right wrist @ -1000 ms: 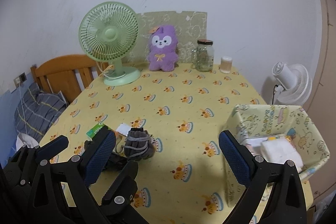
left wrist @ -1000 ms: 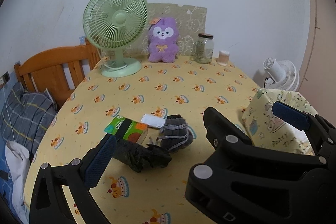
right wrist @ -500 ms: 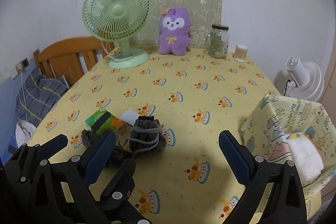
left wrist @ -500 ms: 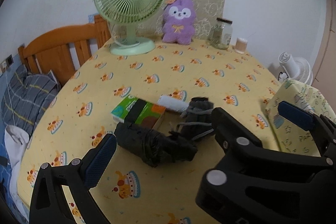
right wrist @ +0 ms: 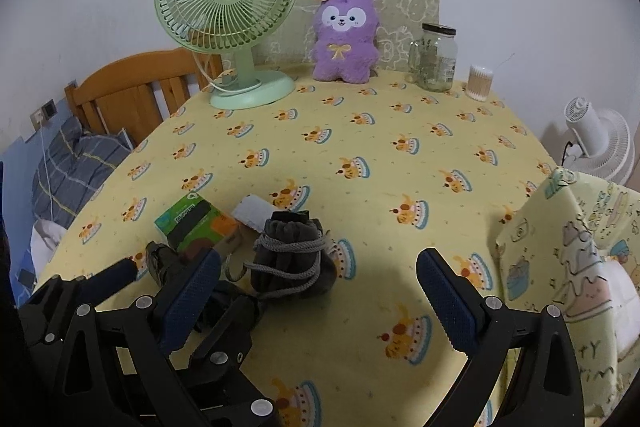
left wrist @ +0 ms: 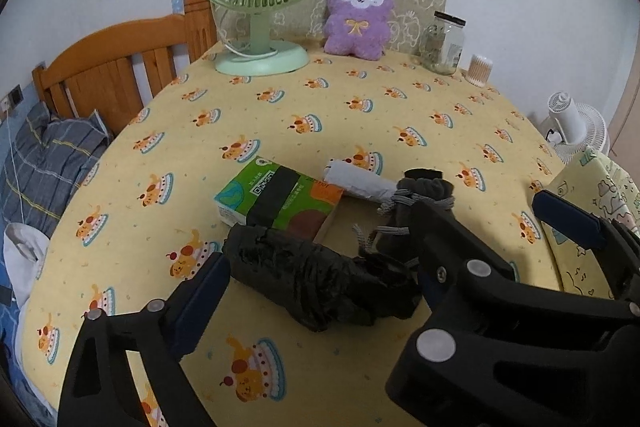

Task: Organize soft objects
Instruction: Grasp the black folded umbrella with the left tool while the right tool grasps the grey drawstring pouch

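Soft things sit bunched near my edge of the table (left wrist: 304, 115): a crumpled black bundle (left wrist: 316, 279), a dark grey drawstring pouch (right wrist: 292, 259) touching its right end, a green tissue pack (left wrist: 276, 199) just behind the bundle, and a pale grey roll (left wrist: 360, 183) beside the pack. My left gripper (left wrist: 316, 287) straddles the black bundle; its jaws have just been closing a little, yet they stand wide, and I see the left pad (left wrist: 204, 291) just off the bundle's end, so nothing is held. The right pad I cannot see, hidden behind the right tool's frame. My right gripper (right wrist: 320, 291) gapes wide and empty, low above bare cloth just right of the pouch. At the table's right edge stands the patterned fabric bin (right wrist: 568, 251), well apart from the cluster, with open cloth between. Along the far edge are the green fan (right wrist: 228, 15), purple plush (right wrist: 344, 39), glass jar (right wrist: 434, 57) and a small swab tub (right wrist: 480, 83); the middle lies open.
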The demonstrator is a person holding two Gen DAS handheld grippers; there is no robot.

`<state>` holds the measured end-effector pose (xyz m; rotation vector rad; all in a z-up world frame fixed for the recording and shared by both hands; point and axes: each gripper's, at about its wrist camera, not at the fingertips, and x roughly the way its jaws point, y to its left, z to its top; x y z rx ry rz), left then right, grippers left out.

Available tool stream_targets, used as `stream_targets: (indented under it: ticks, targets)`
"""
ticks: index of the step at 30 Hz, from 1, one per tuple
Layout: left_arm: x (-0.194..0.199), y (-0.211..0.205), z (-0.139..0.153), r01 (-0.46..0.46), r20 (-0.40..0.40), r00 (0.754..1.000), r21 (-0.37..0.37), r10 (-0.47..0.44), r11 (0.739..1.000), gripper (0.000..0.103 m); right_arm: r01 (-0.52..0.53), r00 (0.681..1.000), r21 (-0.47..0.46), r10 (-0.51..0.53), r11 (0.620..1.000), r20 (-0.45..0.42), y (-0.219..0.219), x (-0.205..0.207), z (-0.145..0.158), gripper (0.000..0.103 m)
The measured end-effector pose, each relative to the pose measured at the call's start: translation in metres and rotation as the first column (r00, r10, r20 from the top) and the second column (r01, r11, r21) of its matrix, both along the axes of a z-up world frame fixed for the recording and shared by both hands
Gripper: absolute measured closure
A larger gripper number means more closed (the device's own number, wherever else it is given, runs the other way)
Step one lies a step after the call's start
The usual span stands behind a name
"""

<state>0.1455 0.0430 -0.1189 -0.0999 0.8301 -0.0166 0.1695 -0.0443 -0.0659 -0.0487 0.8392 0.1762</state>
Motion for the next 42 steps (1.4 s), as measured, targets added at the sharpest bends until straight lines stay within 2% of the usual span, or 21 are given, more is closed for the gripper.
stream_targets:
  ticks: [6,9,14,17,19,25,30,42]
  targets:
    - [0.009,0.003,-0.010,0.001,-0.046,0.999,-0.033,-0.003,0.999,0.018,-0.015,0.999,-0.001,0.015,1.000,-0.029,0.006,0.010,-0.009,0.007]
    - [0.011,0.001,-0.013,0.007,-0.047,0.999,-0.026,-0.009,1.000,0.020,-0.016,0.999,-0.003,0.016,1.000,-0.048,0.007,0.016,-0.016,0.009]
    - [0.011,-0.001,-0.016,0.012,-0.048,0.999,-0.014,-0.013,1.000,0.022,-0.026,0.995,-0.001,0.026,1.000,-0.092,0.010,0.022,-0.029,0.018]
    - [0.010,-0.001,-0.016,0.011,-0.047,0.999,-0.009,-0.011,1.000,0.025,-0.034,0.993,0.006,0.035,0.999,-0.114,0.011,0.024,-0.034,0.030]
    - [0.010,-0.001,-0.017,0.010,-0.047,0.999,-0.005,-0.011,1.000,0.028,-0.047,0.989,0.022,0.050,0.999,-0.140,0.012,0.025,-0.037,0.042]
    - [0.006,-0.003,-0.015,0.013,-0.044,0.999,-0.004,-0.013,1.000,0.038,-0.043,0.987,0.029,0.047,0.999,-0.152,0.010,0.023,-0.037,0.052]
    - [0.000,-0.007,-0.012,0.013,-0.040,0.999,0.004,-0.013,1.000,0.040,-0.041,0.988,0.030,0.045,0.999,-0.148,0.006,0.018,-0.034,0.056]
    - [-0.015,-0.022,0.007,0.039,-0.004,0.999,0.017,-0.039,0.999,0.040,-0.010,0.994,0.038,0.014,0.999,-0.113,-0.009,0.001,-0.014,0.056]
